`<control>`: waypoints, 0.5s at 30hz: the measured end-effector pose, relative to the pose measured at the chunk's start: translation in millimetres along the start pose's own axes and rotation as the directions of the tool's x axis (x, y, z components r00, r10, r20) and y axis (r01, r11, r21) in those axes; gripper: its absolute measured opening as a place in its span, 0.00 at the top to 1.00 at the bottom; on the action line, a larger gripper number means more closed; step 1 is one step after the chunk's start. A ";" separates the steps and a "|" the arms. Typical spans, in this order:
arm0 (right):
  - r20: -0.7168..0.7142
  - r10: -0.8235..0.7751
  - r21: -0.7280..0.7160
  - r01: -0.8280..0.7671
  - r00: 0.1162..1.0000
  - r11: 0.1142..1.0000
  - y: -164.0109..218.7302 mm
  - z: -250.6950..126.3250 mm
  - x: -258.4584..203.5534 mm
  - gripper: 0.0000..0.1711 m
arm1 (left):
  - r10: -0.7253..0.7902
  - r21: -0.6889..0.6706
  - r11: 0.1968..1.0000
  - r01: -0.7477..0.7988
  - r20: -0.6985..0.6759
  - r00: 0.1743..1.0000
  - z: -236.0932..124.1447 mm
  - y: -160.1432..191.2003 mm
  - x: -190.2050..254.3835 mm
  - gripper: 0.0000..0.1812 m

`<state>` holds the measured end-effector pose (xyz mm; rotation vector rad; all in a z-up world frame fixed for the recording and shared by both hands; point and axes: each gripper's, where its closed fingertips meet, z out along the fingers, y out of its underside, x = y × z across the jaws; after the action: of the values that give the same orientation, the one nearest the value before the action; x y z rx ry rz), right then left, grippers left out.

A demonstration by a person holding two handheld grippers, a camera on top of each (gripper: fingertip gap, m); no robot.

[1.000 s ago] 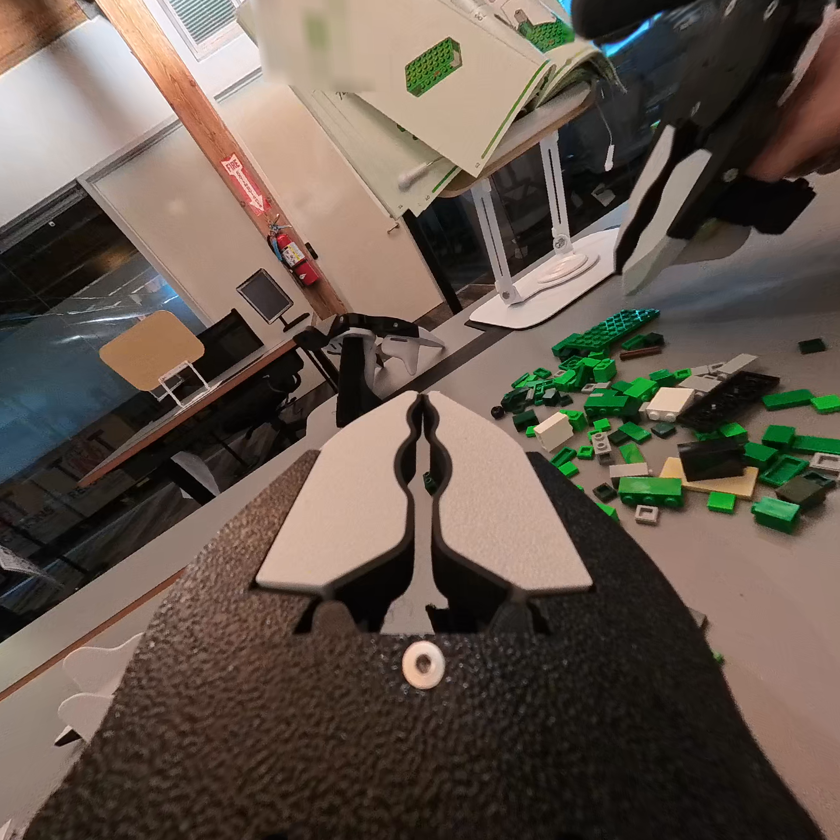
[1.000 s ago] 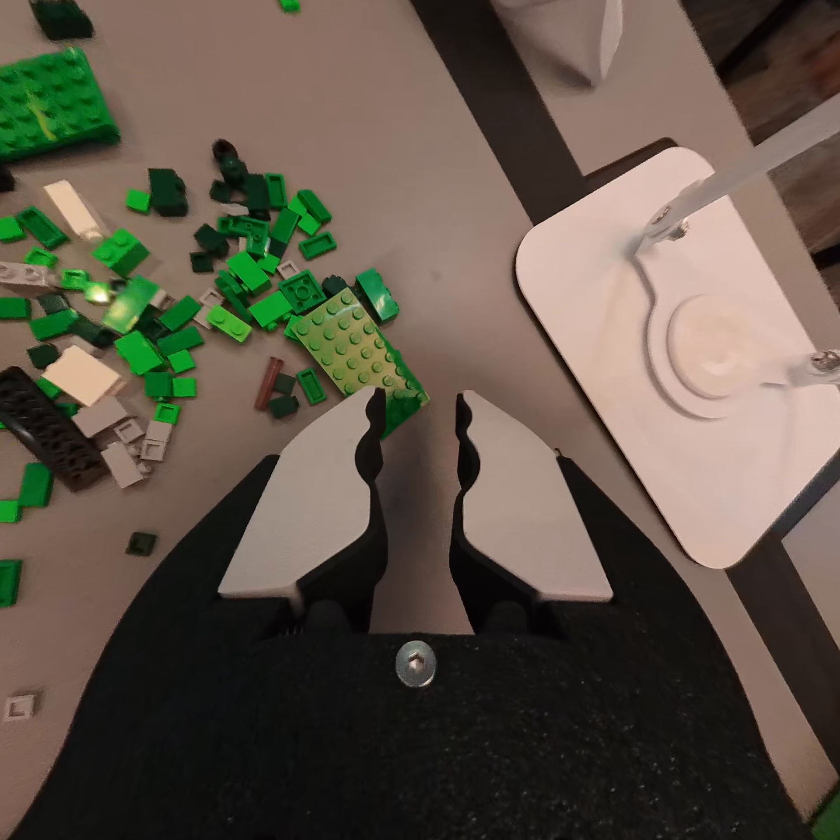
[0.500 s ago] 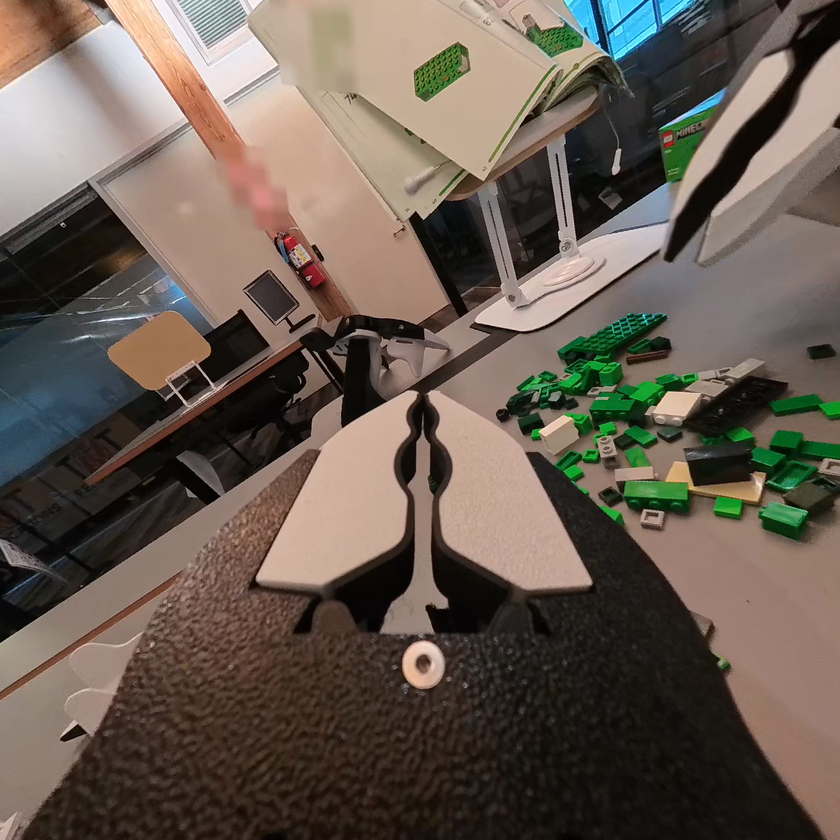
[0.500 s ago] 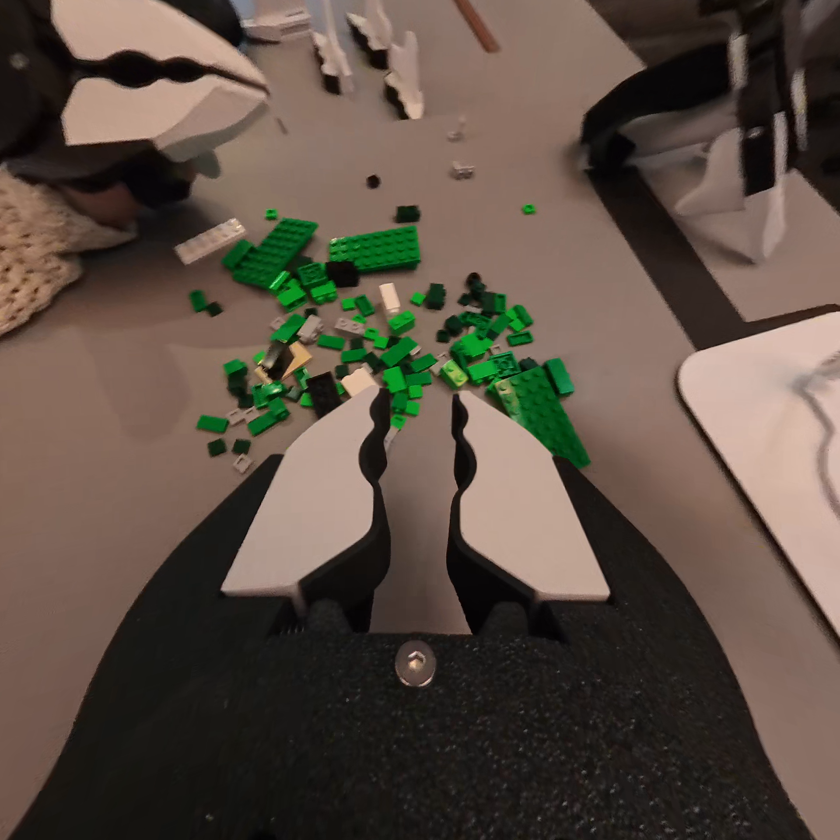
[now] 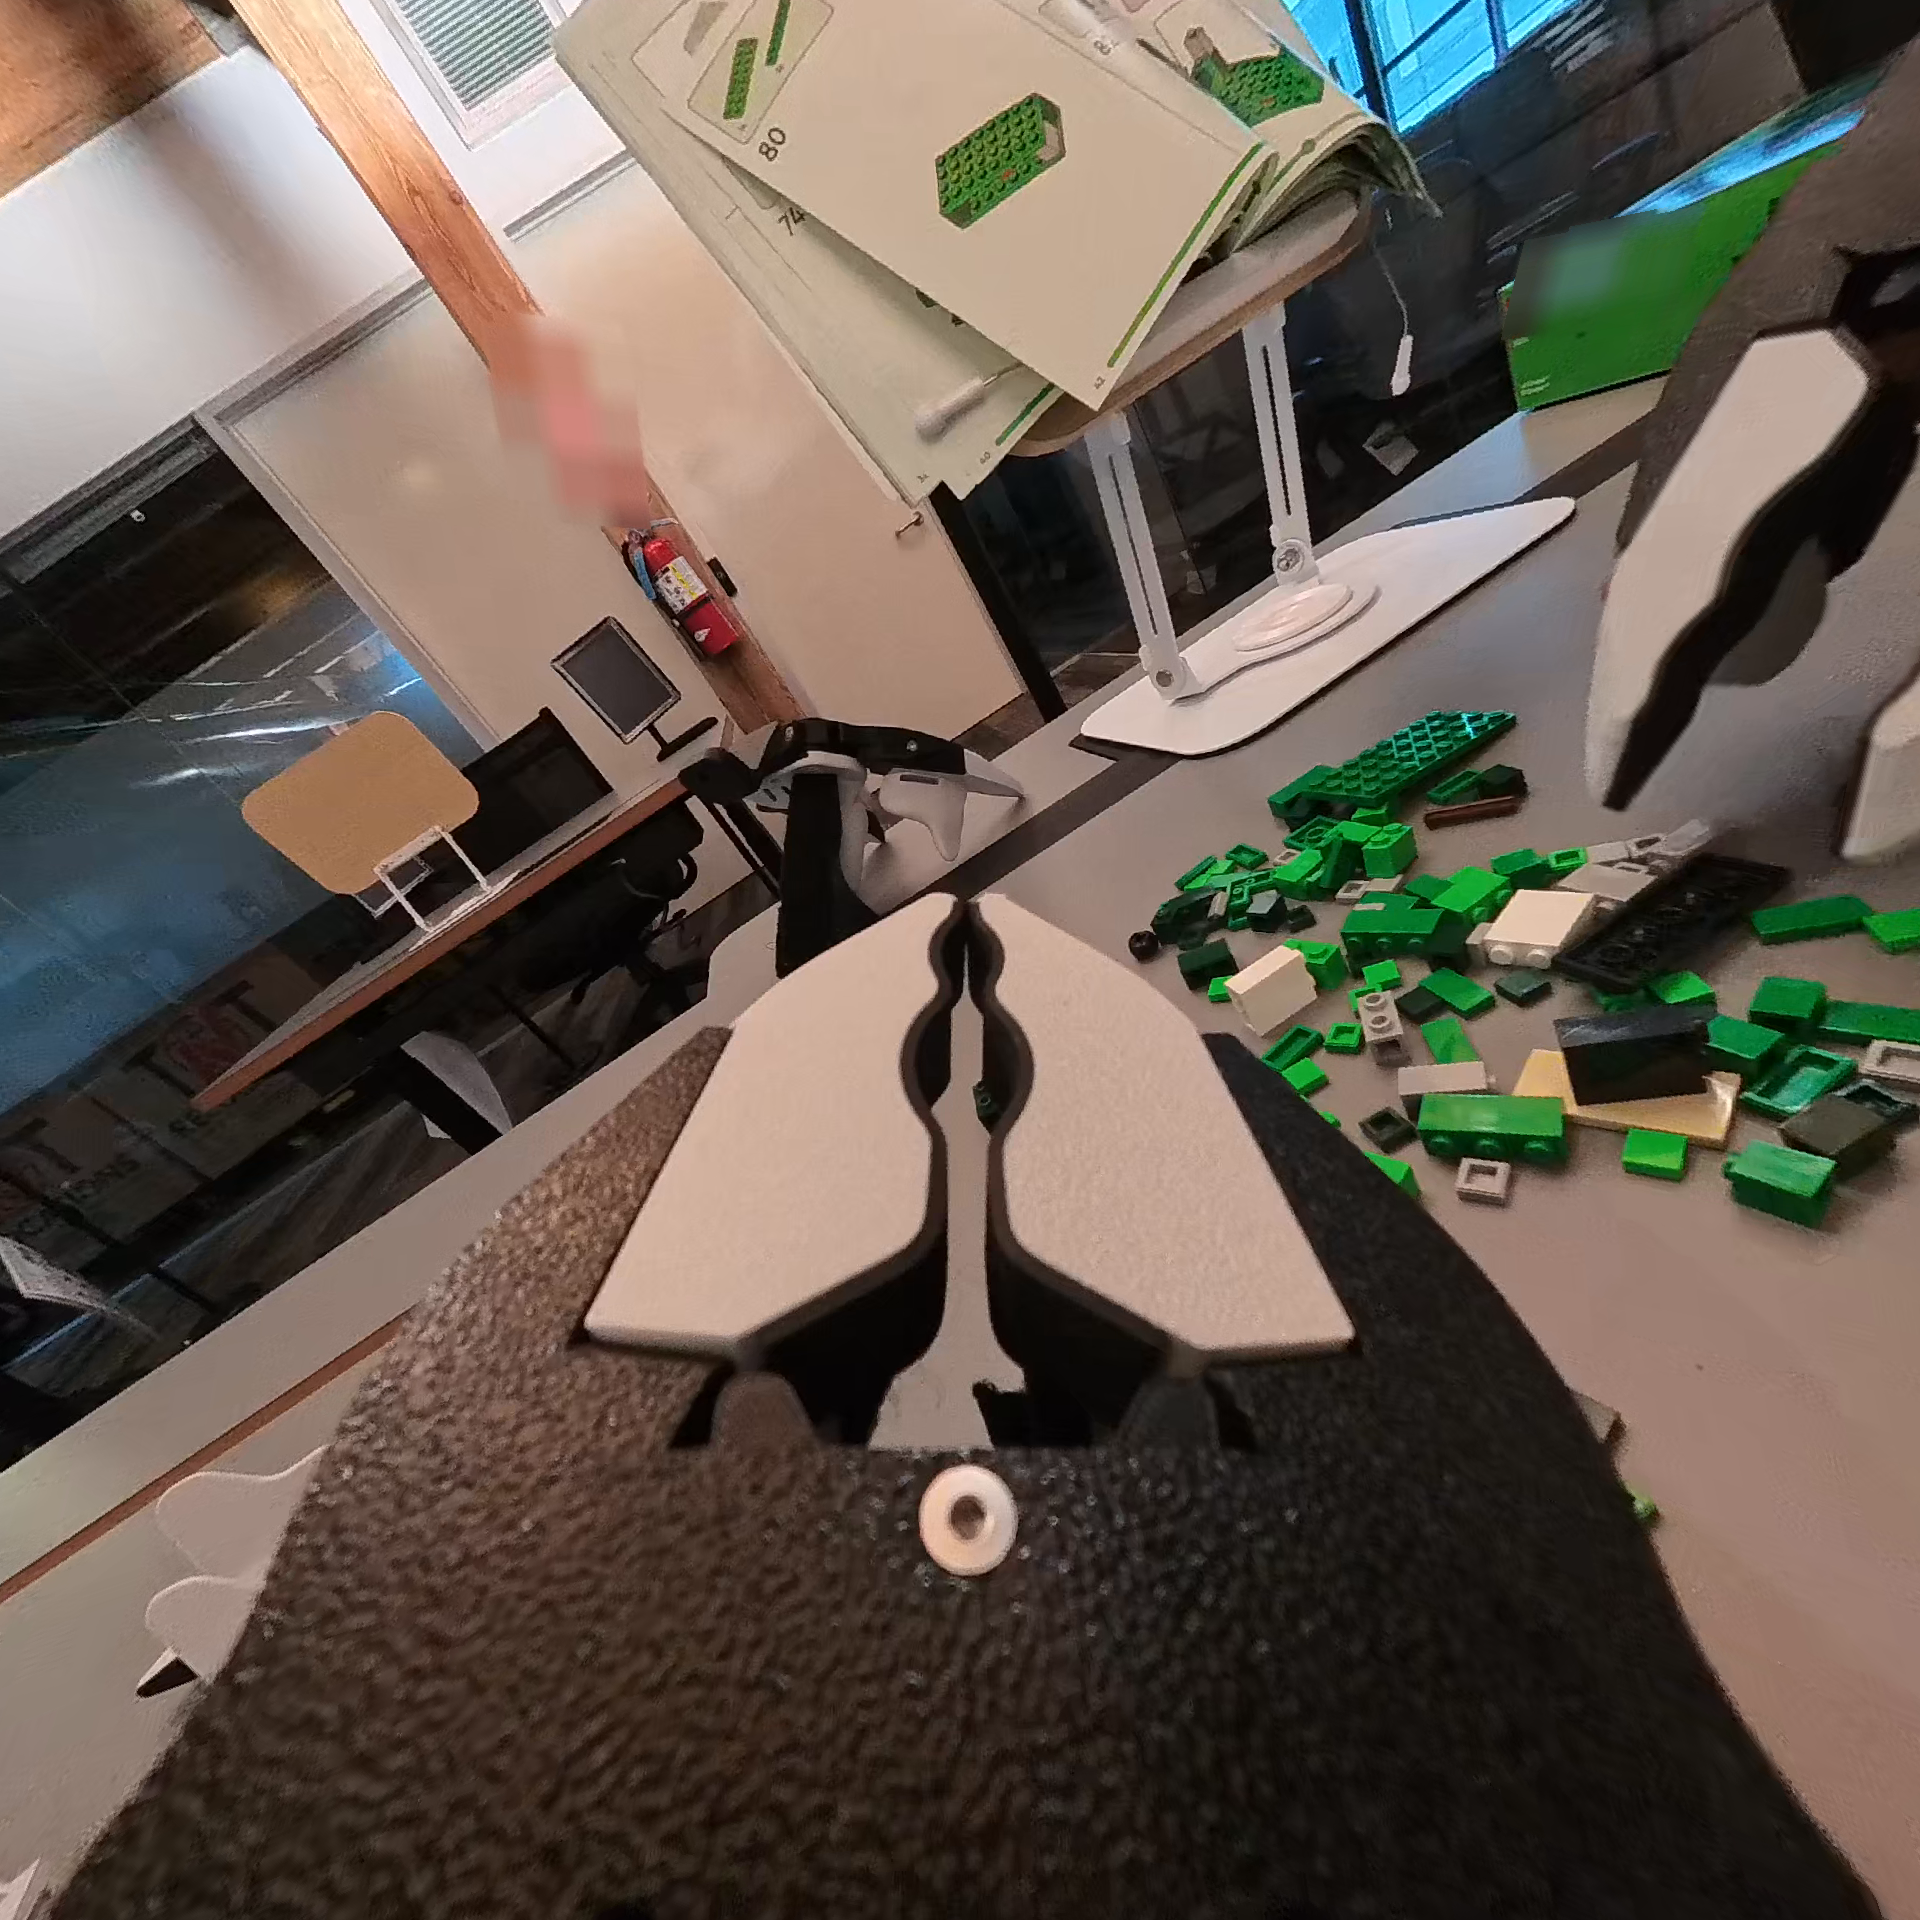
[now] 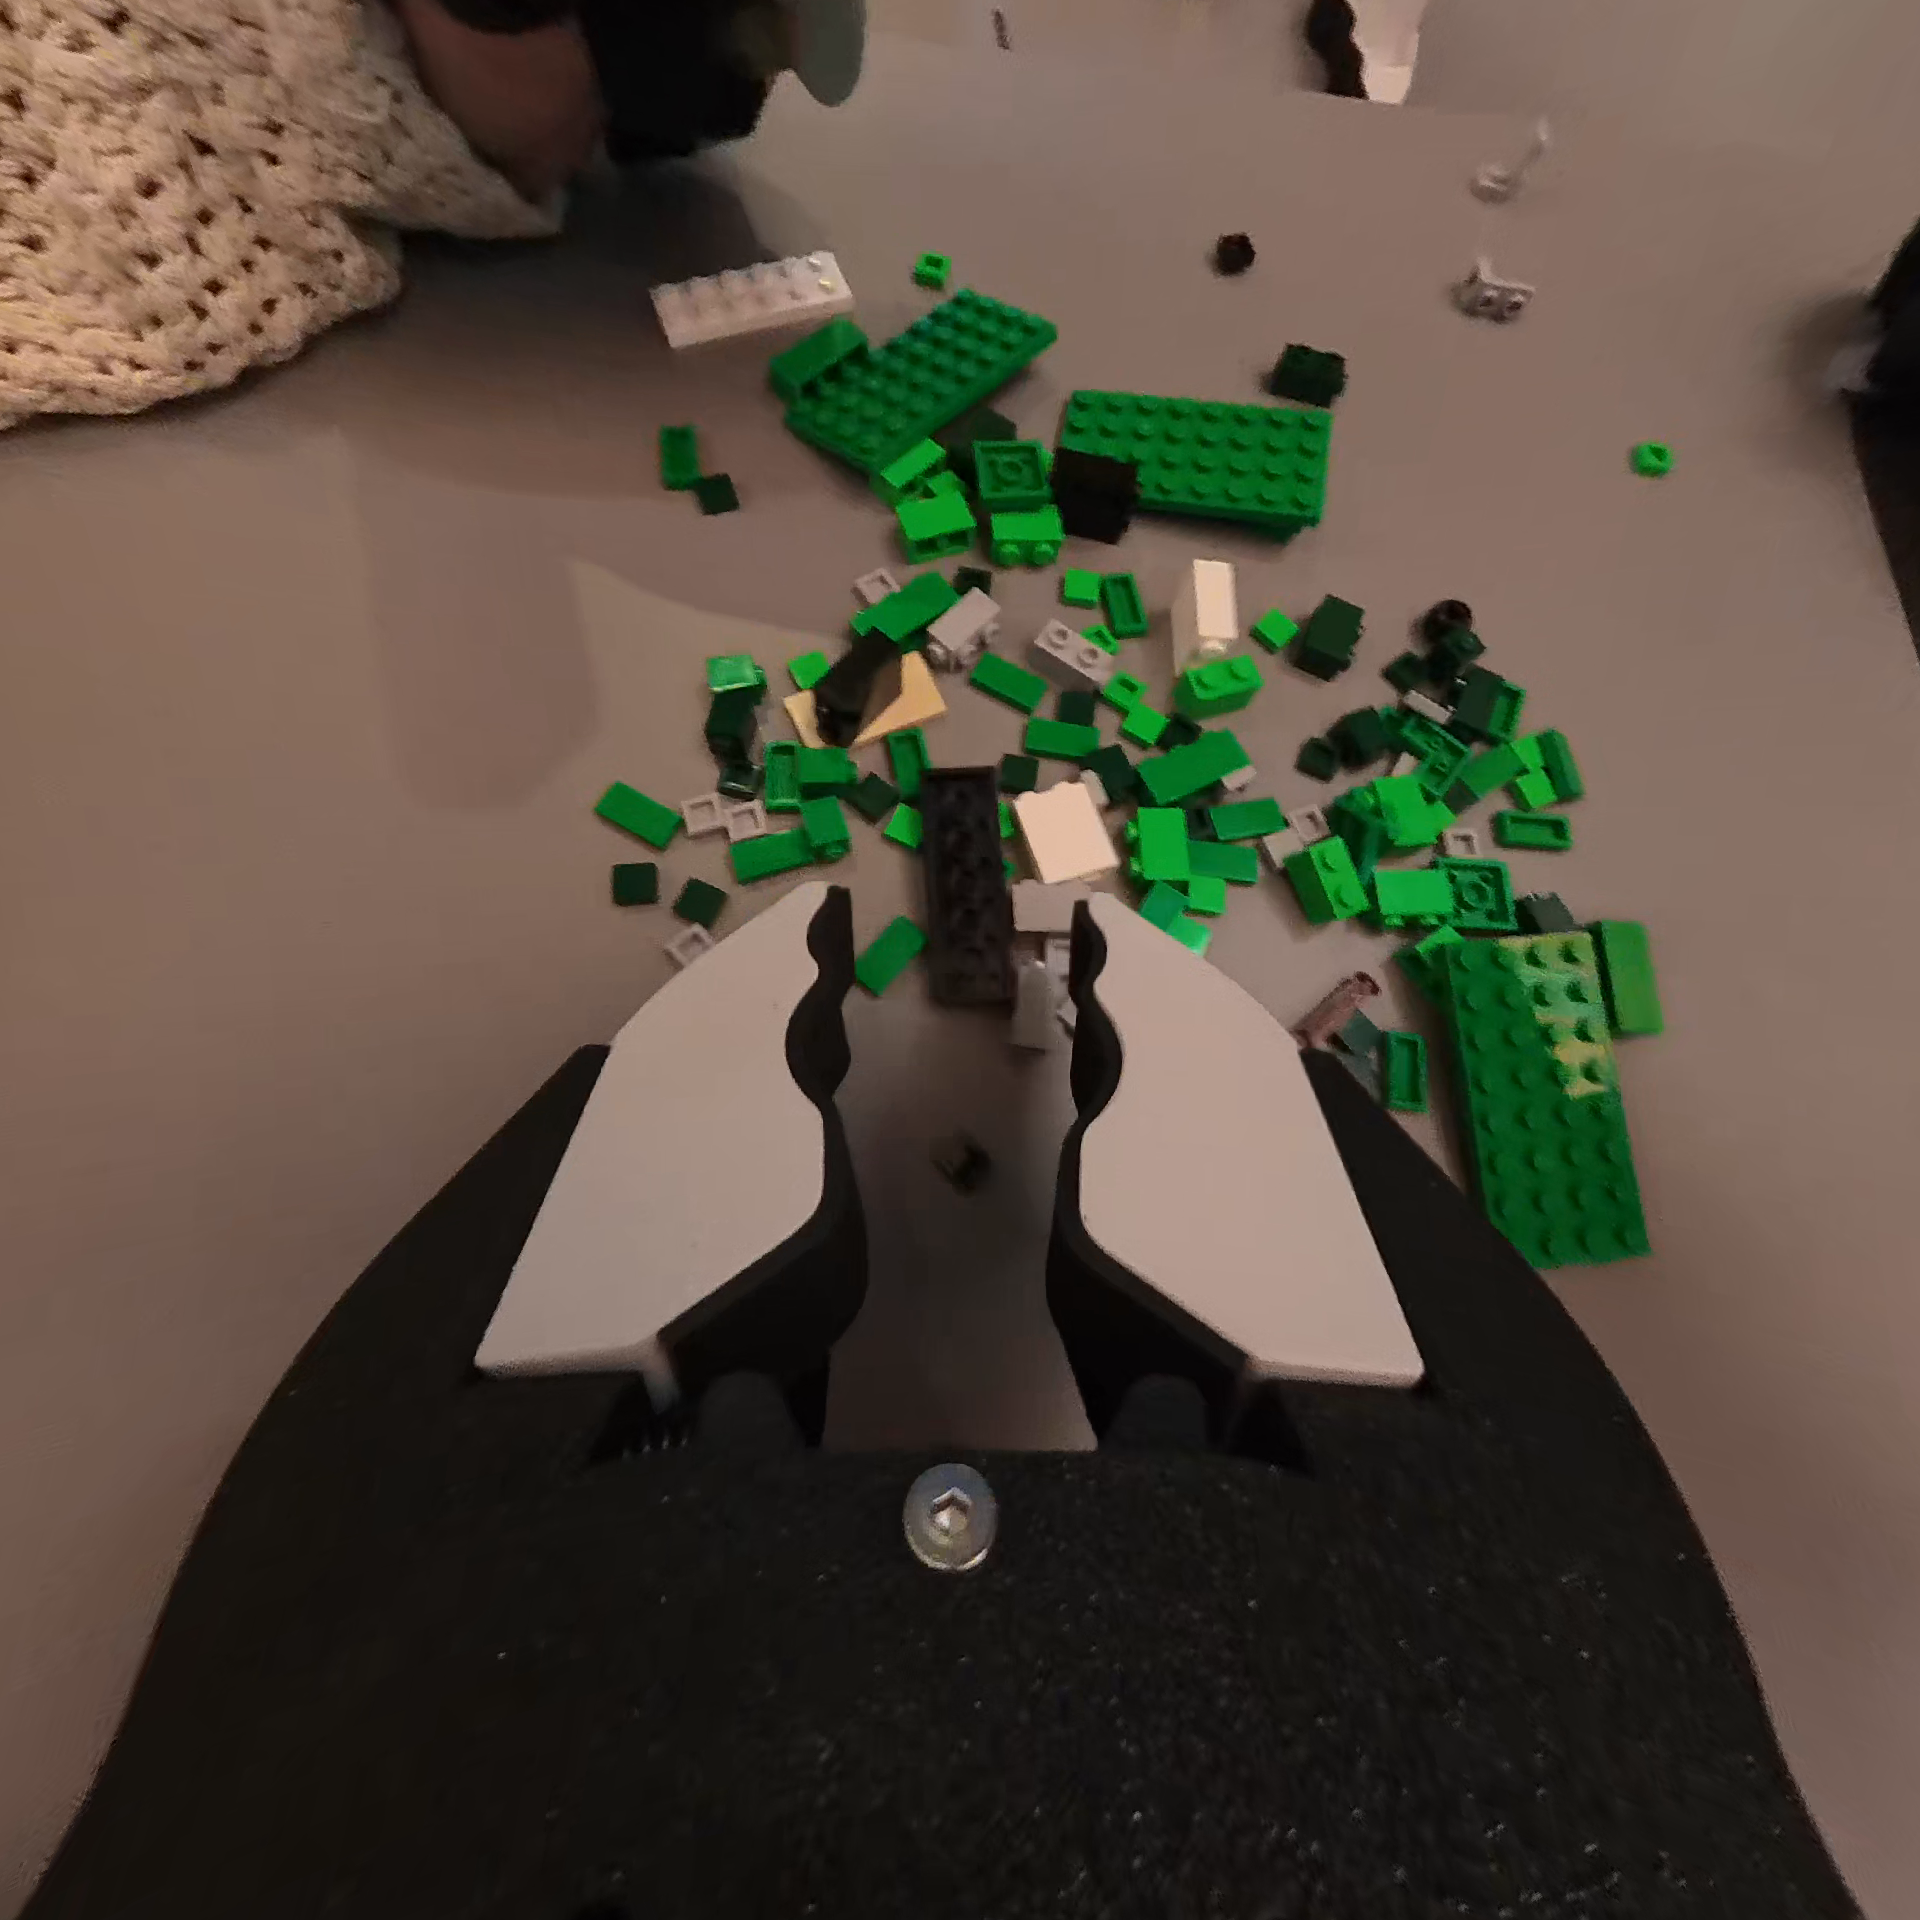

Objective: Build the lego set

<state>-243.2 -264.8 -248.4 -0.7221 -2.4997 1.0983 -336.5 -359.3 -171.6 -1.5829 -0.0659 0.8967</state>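
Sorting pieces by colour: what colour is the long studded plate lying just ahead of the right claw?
Black plate, clearest in the right wrist view.

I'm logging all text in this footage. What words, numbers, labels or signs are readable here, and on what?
I won't repeat any wording; these are the things that bear it.
Instruction booklet on the white stand: printed step numbers, legible.
Fire extinguisher: label, too small to read.
Green box: print too blurred to read.
Lego pieces: no readable writing.
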 end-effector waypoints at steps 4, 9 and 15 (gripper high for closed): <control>0.075 -0.031 0.065 0.026 0.997 0.998 -12.2 3.7 -16.9 0.79 | -0.006 0.004 1.000 0.006 0.009 1.000 -0.7 -0.3 -2.0 1.00; 0.087 -0.090 0.076 0.084 0.992 0.994 -21.9 14.7 -30.8 0.81 | -0.009 0.005 1.000 0.009 0.038 0.999 -1.9 -0.4 -7.2 1.00; 0.094 -0.125 0.035 0.122 0.988 0.992 -22.9 27.8 -41.4 0.89 | -0.065 -0.033 0.997 0.070 0.151 0.986 -5.1 8.2 -29.1 1.00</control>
<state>-229.5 -317.9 -252.8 -0.5104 -2.5632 1.1477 -357.4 -380.6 -164.4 -1.5376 -0.2429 0.9646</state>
